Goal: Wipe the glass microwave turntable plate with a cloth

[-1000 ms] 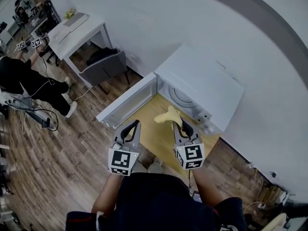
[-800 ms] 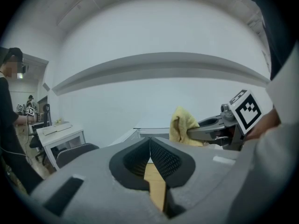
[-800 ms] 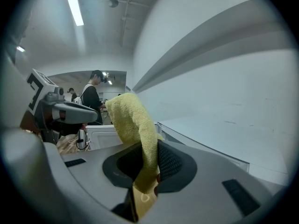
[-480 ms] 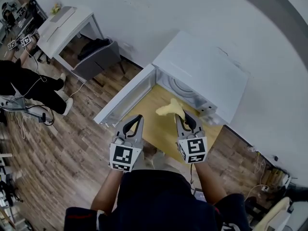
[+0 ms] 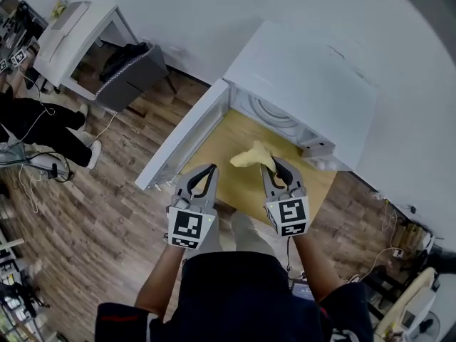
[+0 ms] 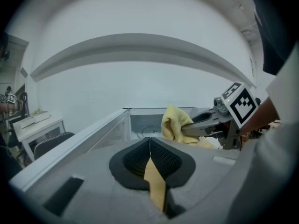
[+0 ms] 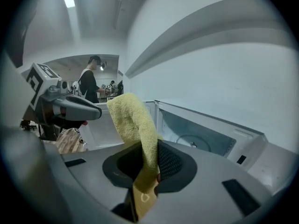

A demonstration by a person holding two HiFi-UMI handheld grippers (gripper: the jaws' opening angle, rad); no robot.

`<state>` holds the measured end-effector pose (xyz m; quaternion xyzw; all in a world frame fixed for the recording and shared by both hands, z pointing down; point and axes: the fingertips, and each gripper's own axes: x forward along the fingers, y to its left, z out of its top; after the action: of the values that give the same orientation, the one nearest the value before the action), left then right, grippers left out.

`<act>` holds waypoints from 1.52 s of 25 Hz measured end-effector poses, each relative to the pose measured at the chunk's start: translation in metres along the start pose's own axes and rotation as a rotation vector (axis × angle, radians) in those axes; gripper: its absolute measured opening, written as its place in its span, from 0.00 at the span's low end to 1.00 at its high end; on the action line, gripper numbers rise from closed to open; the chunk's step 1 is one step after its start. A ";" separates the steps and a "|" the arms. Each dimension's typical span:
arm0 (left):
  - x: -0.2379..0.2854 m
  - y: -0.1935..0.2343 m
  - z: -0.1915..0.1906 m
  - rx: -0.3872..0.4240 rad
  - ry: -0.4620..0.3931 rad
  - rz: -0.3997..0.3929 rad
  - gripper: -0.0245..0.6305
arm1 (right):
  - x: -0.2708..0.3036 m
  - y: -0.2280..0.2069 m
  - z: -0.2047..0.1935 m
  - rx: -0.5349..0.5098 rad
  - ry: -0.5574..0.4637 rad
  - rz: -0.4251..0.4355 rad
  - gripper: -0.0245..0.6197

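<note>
A white microwave (image 5: 306, 84) stands on a yellow table (image 5: 228, 180) with its door (image 5: 187, 141) swung open to the left. Inside it lies the glass turntable plate (image 5: 274, 112), which the right gripper view shows too (image 7: 194, 141). My right gripper (image 5: 274, 164) (image 7: 152, 146) is shut on a yellow cloth (image 5: 251, 155) (image 7: 133, 120) that stands up out of its jaws, in front of the opening. My left gripper (image 5: 211, 168) (image 6: 150, 139) is shut and holds nothing, level with the right one and near the door.
At the far left stand a white desk (image 5: 71, 30) and a grey chair (image 5: 132, 70) on the wooden floor. A person (image 5: 35, 130) is at the left edge. Cables (image 5: 388, 219) lie on the floor to the right of the table.
Both grippers have come down toward the table in front of the microwave. The cloth has stayed in the right gripper, and the left has stayed shut.
</note>
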<state>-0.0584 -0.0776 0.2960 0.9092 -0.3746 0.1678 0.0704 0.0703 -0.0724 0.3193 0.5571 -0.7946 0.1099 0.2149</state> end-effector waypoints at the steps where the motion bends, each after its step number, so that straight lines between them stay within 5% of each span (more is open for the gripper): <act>1: 0.003 -0.001 -0.006 -0.004 0.008 -0.010 0.07 | 0.003 0.001 -0.004 0.000 0.009 0.000 0.14; 22: 0.073 -0.011 -0.097 0.024 0.091 -0.144 0.07 | 0.039 -0.015 -0.105 0.009 0.190 -0.041 0.14; 38: 0.106 -0.005 -0.138 0.026 0.099 -0.146 0.07 | 0.081 -0.024 -0.142 -0.114 0.266 -0.034 0.14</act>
<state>-0.0197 -0.1091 0.4626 0.9254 -0.3012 0.2121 0.0892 0.1002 -0.0902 0.4805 0.5377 -0.7546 0.1338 0.3514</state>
